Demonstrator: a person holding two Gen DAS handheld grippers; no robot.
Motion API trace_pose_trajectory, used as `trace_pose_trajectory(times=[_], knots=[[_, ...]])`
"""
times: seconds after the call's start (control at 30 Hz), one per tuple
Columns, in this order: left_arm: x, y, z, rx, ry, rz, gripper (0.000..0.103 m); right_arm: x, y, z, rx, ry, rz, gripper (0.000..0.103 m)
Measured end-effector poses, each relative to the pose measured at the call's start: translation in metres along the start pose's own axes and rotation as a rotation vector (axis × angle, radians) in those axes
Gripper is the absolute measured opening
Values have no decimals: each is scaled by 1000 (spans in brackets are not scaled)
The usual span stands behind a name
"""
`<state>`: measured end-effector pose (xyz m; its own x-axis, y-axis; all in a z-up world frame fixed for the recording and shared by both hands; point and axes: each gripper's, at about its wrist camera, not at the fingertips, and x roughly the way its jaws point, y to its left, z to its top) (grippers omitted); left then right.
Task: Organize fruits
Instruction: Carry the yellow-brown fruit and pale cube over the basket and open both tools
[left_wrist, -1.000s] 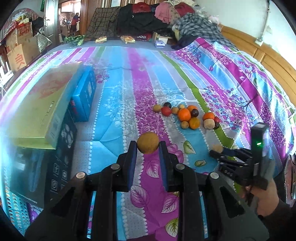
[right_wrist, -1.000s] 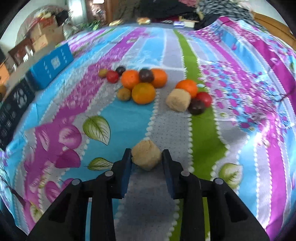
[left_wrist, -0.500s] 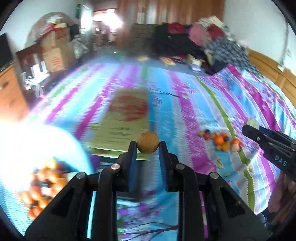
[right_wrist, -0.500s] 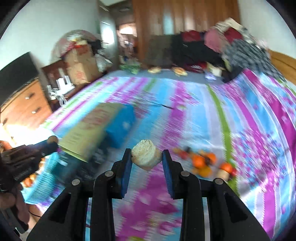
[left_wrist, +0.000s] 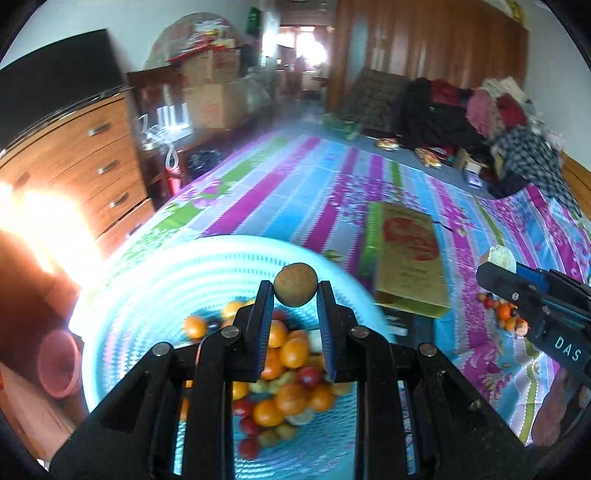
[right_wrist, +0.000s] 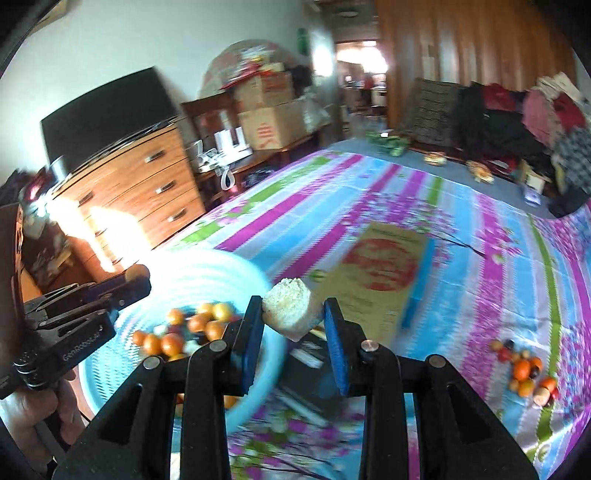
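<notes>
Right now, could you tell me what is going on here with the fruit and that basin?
A person is sorting fruit on a striped bedspread with two hand-held grippers. The left gripper is shut on a small round brown fruit above the light-blue plastic basin of fruit. The right gripper holds a pale, rough-skinned chunky fruit beside the basin. A small pile of loose fruit remains on the bedspread.

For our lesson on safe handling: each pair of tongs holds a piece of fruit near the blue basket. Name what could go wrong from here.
1. The round brown fruit sits at the very tips of the left tongs; it might slip out and miss the blue basket.
2. The pale chunk in the right tongs hangs near the basket's edge; released now, it may land on the striped bedspread.
3. The basket is already piled; dropped fruit could bounce.
</notes>
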<state>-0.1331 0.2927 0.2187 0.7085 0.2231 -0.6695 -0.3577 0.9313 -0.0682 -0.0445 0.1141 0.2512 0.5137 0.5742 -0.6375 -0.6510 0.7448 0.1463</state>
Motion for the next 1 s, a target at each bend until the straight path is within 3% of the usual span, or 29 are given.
trace_pose_trajectory(times=[0.17,0.37,0.63,1.0], knots=[[0,28,-5,-44,8,23,24,14,46,5,-62,33,46,35],[10,53,-14,-80,61,37,24,41,75,3,-100,121,80,35],[34,80,-35,-109,188,52,24,82,93,-13,-118,271,98,35],[55,95,-58,-107,317,35,24,117,107,-31,-133,371,87,35]])
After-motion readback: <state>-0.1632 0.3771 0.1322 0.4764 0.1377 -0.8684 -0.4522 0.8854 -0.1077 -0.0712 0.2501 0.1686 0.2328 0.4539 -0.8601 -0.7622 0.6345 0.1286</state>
